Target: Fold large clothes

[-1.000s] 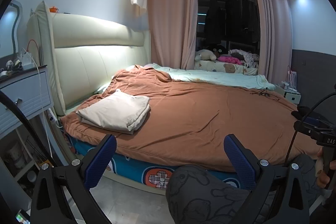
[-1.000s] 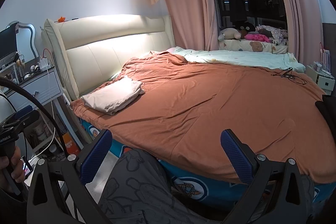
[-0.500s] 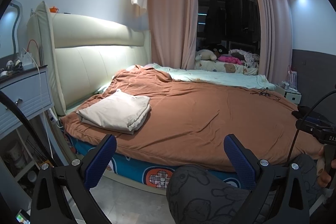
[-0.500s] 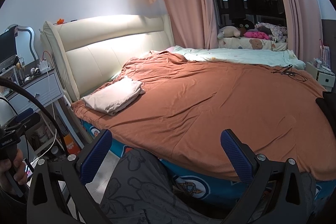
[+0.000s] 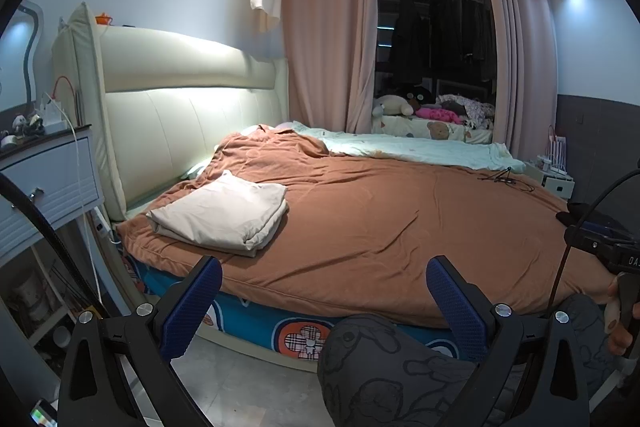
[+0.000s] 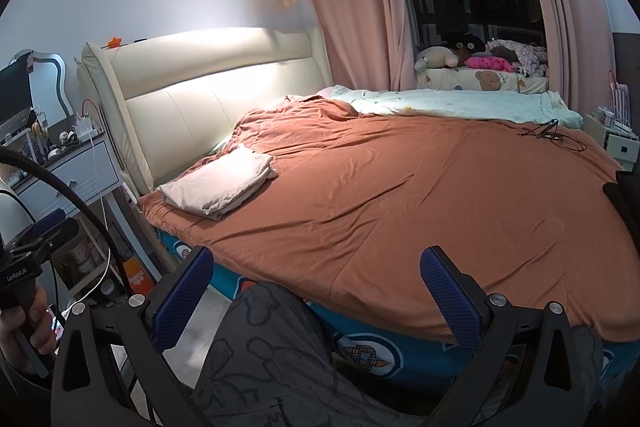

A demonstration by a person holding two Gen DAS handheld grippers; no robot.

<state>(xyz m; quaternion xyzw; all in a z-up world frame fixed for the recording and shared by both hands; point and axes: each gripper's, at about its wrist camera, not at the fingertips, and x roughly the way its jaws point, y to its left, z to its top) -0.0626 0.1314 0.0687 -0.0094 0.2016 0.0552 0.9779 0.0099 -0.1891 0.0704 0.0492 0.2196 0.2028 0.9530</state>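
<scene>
one pale folded garment (image 5: 224, 213) lies on the orange cover (image 5: 380, 223) near the headboard. my left tongs (image 5: 324, 291) and right tongs (image 6: 316, 285) hover apart, empty. further folding appears pending.

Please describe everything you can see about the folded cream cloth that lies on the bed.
The folded cream cloth is a pale, off-white fabric that looks soft and thin, folded into a flat, roughly rectangular stack of several layers. The layered edges show at its near corner, and the top has light creases. It lies flat on the brown bedspread, near the corner of the bed closest to the padded headboard and the bedside drawer unit. Only the bedspread touches it; both grippers are away from it, open and empty.
</scene>
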